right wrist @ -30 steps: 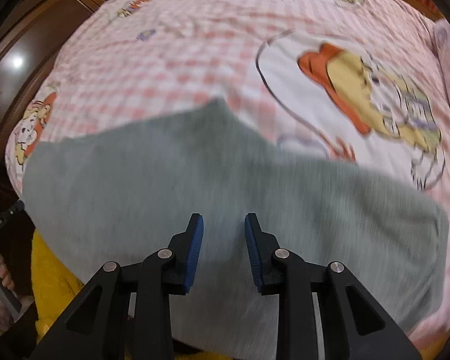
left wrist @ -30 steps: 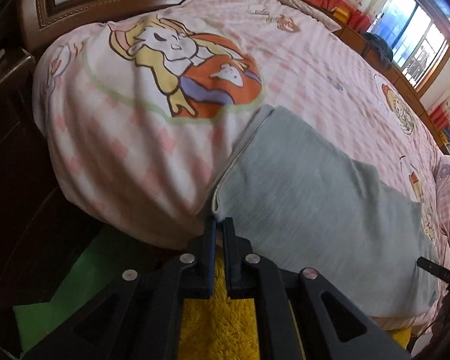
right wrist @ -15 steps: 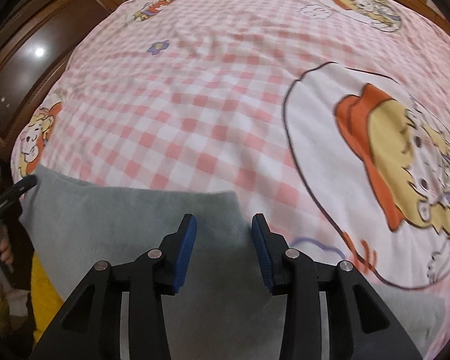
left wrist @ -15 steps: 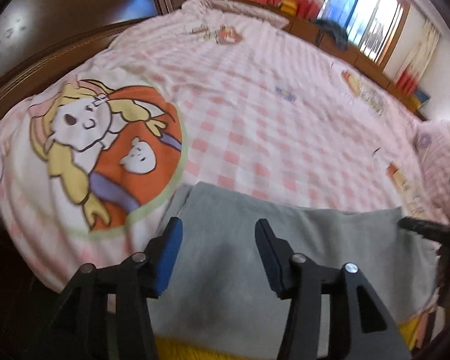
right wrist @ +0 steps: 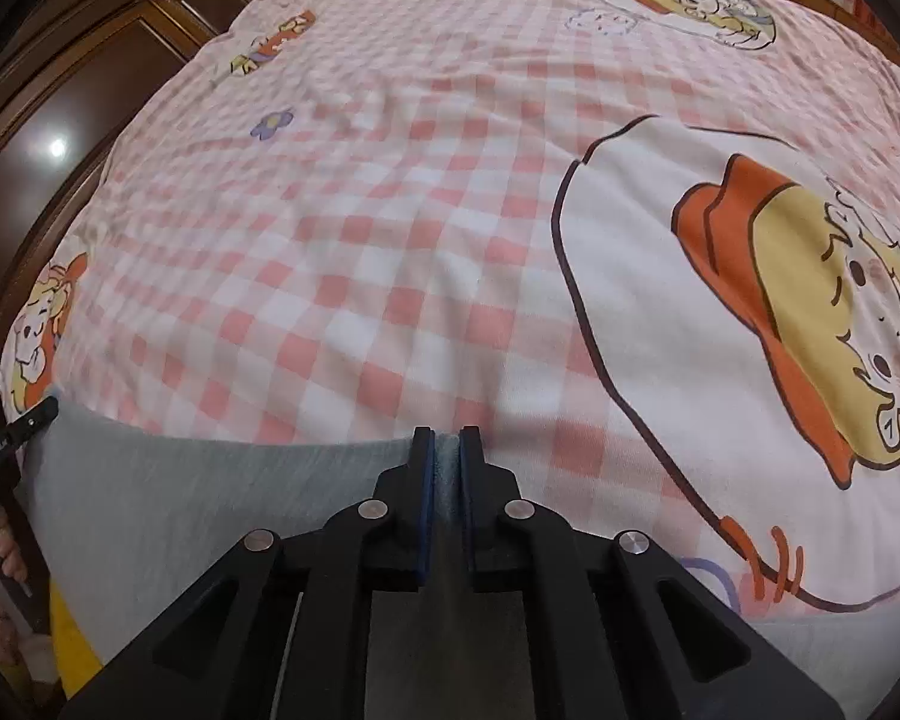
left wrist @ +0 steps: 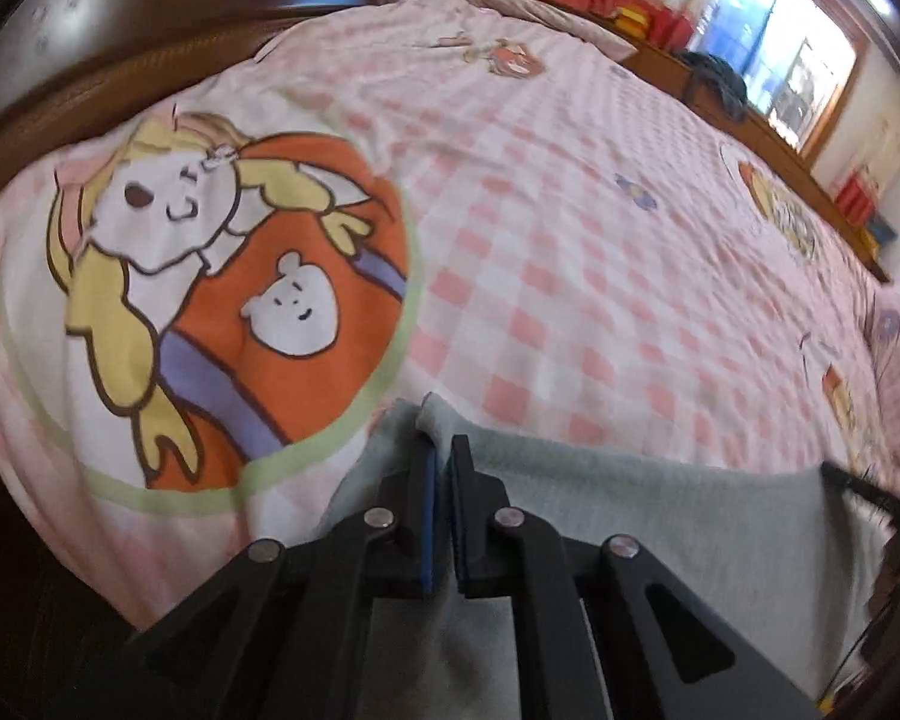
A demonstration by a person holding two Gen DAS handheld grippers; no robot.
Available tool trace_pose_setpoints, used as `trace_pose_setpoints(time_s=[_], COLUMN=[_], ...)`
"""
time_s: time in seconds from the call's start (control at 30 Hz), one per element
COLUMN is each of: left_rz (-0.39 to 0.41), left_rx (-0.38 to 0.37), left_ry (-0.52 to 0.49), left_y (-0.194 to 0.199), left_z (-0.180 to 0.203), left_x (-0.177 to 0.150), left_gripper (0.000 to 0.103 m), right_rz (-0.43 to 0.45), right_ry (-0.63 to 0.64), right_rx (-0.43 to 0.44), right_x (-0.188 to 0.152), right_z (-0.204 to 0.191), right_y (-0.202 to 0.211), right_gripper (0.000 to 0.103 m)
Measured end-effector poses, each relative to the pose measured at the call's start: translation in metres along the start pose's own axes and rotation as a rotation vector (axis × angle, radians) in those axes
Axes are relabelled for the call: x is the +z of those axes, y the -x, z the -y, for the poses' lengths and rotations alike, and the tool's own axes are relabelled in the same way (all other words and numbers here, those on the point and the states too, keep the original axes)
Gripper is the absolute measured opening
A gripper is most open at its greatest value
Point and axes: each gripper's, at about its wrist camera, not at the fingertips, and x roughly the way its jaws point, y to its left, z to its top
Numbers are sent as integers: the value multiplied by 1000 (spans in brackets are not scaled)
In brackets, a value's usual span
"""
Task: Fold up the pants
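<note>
The grey pants (left wrist: 660,516) lie flat along the near edge of a bed with a pink checked cover. My left gripper (left wrist: 443,450) is shut on the far left corner of the pants, and a small fold of grey cloth pokes out past its tips. In the right wrist view the pants (right wrist: 180,498) stretch to the left, and my right gripper (right wrist: 447,441) is shut on their far edge with grey cloth pinched between the blue pads. The other gripper's tip (right wrist: 21,429) shows at the far left edge of that view.
The pink checked bed cover (left wrist: 570,240) with cartoon prints fills both views. A dark wooden headboard (left wrist: 120,78) runs along the left. A window (left wrist: 798,72) and low shelf stand beyond the bed's far side. Yellow cloth (right wrist: 75,654) hangs below the pants.
Both grippers were open over the pants half a second ago. Now each has shut on the far edge of the grey cloth.
</note>
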Motion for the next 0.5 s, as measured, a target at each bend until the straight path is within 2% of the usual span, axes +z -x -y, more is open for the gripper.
trace_pose_setpoints(time_s=[0.1, 0.23, 0.33, 0.43, 0.5], left_rz=[15, 25, 55, 49, 41], left_rx=[21, 8, -5, -44, -80], left_ry=[-28, -4, 42, 77, 87], left_y=[-1, 13, 34, 48, 53], left_z=[2, -8, -24, -37, -40], left_x=[0, 3, 3, -2, -7], left_gripper=[7, 15, 28, 30, 36], right_rz=[3, 48, 72, 71, 54], right_ry=[-37, -53, -42, -34, -22], right_rx=[14, -5, 8, 47, 48], right_x=[1, -5, -18, -33, -43], right_z=[4, 3, -5, -15, -23], right_y=[12, 42, 63, 72, 70], right_gripper=[10, 27, 29, 30, 31])
